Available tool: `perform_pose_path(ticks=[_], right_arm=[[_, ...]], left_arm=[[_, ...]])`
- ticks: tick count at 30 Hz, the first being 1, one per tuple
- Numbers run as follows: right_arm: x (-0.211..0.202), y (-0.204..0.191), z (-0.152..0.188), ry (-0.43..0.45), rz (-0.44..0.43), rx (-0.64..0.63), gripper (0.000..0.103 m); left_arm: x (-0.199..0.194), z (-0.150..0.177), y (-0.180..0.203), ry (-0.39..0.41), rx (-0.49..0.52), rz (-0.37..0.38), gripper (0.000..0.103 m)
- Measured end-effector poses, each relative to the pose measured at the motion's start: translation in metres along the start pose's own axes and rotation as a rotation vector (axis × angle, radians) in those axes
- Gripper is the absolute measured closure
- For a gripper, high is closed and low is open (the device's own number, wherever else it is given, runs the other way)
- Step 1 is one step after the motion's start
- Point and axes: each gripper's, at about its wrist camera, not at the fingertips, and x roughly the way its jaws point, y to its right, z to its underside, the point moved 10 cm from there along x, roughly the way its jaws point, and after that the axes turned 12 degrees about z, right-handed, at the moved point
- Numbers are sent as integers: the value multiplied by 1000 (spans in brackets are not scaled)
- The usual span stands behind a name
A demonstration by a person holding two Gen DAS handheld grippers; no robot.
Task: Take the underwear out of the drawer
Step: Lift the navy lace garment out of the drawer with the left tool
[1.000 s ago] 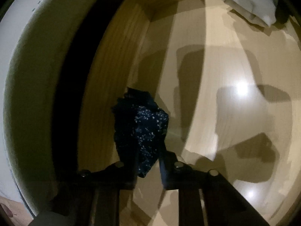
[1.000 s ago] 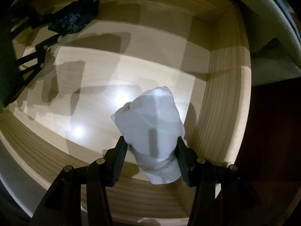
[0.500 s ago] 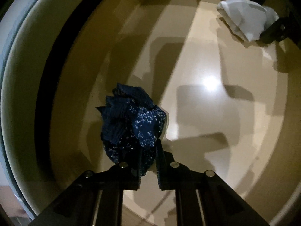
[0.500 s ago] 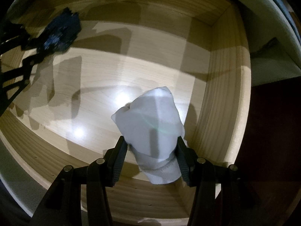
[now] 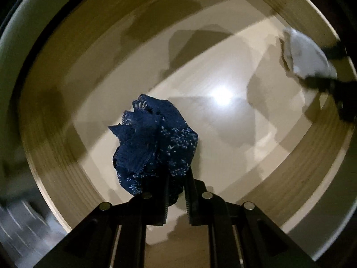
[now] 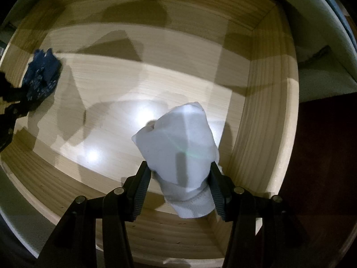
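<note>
Left wrist view
- Left claw [image 5: 177, 192]: clenched on the navy underwear, its two jaws almost meeting with the cloth pinched between them.
- Navy underwear [image 5: 154, 145]: a crumpled dark blue bundle with small white specks and a lace-like edge, bunched above the jaw tips, over the floor of the drawer.
- Drawer [image 5: 55, 145]: pale wood, seen from above; light floor with a bright glare spot and broad grey shadows, walls curving round the frame.
- White cloth [image 5: 305, 55]: at the upper right edge, blurred, flanked by the dark fingers of the other claw.

Right wrist view
- Right claw [image 6: 178, 178]: grasping the white cloth, one jaw pressed to each side of it, standing partly apart.
- White cloth [image 6: 178, 147]: a rolled white bundle with a ribbed band at its lower end, near the drawer's right wall.
- Drawer [image 6: 263, 122]: wood-grain walls and a corner at upper right.
- Navy underwear [image 6: 42, 76]: far left, well apart from the white cloth, with the left claw's dark arms just below it.
</note>
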Motion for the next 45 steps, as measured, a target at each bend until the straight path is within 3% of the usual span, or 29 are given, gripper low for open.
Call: perform_pose_path(ticks=[10,14,16,19,23,25,31,45], right_arm=[[1,0,0,0,0,-1,54],[0,0,0,0,0,-1,53],[0,0,0,0,0,0,53],[0,0,0,0,0,0,53],[-1,0,-1,0,-2,2,53],[-1,0,-1,-1,-2,1,53],[-3,0,-2,-1,-2,1,53],[-2,1,-2,-2,-2,0,53]], left_arm=[[-3,37,-18,-20,-367,182,92],[-2,63,-23,-8,-426,223,91],[1,81,-22,2,-423,229,91],[-8,77,-24,41,-435,217,86],[-19,70,-24,85,-449,250,57],[-28,70,-24,107,-438,240,50],[-47,68,-35,149,-456,198,45],[-10,47,-55,48,-463,158,39]])
